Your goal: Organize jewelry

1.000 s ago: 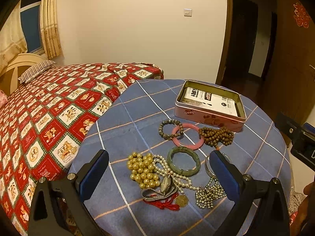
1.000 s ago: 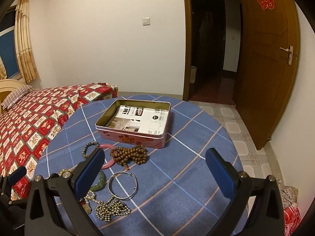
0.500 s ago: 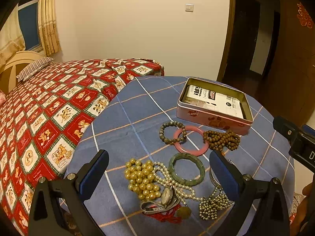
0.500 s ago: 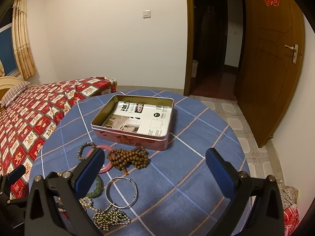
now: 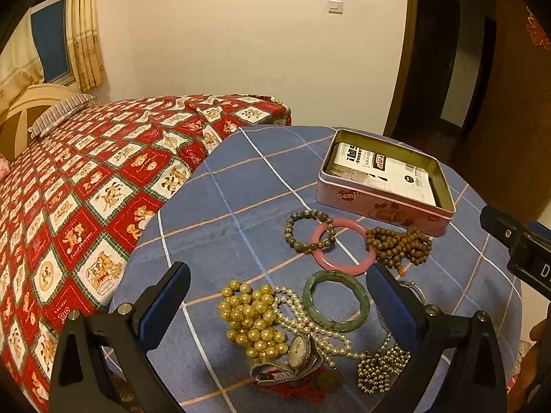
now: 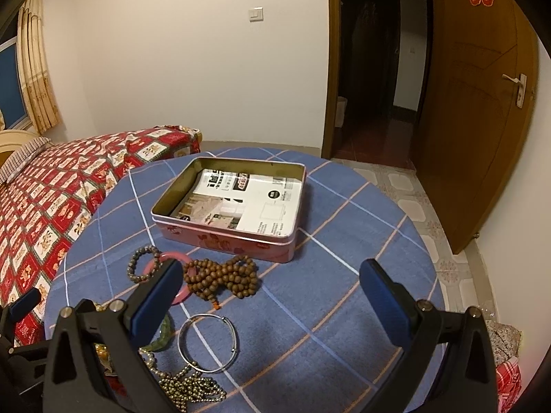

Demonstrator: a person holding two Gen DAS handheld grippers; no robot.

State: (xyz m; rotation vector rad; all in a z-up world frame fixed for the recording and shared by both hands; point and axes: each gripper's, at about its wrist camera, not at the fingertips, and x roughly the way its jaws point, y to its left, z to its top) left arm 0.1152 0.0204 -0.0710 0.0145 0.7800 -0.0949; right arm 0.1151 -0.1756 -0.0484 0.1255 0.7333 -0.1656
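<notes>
Jewelry lies on a round table with a blue checked cloth (image 5: 241, 186). A pink open tin (image 5: 382, 199) with a printed sheet inside stands at the far side; it also shows in the right wrist view (image 6: 227, 237). In front lie a dark bead bracelet (image 5: 308, 230), pink bangle (image 5: 342, 246), brown wooden beads (image 5: 399, 246) (image 6: 224, 275), green bangle (image 5: 335, 304), gold beads (image 5: 253, 320), pearl strand (image 5: 310, 323), watch (image 5: 298, 354) and silver bangle (image 6: 208, 342). My left gripper (image 5: 277, 297) is open above the pile. My right gripper (image 6: 270, 294) is open, empty, above the cloth.
A bed with a red patterned cover (image 5: 86, 186) sits close on the table's left. A wooden door (image 6: 482, 103) stands open on the right beside a dark doorway (image 6: 372, 62). The right gripper's body (image 5: 520, 247) shows at the left view's right edge.
Both views have risen and pulled back slightly; the table and jewelry sit a little lower and farther in frame. Both grippers stay open. No jewelry has moved.
</notes>
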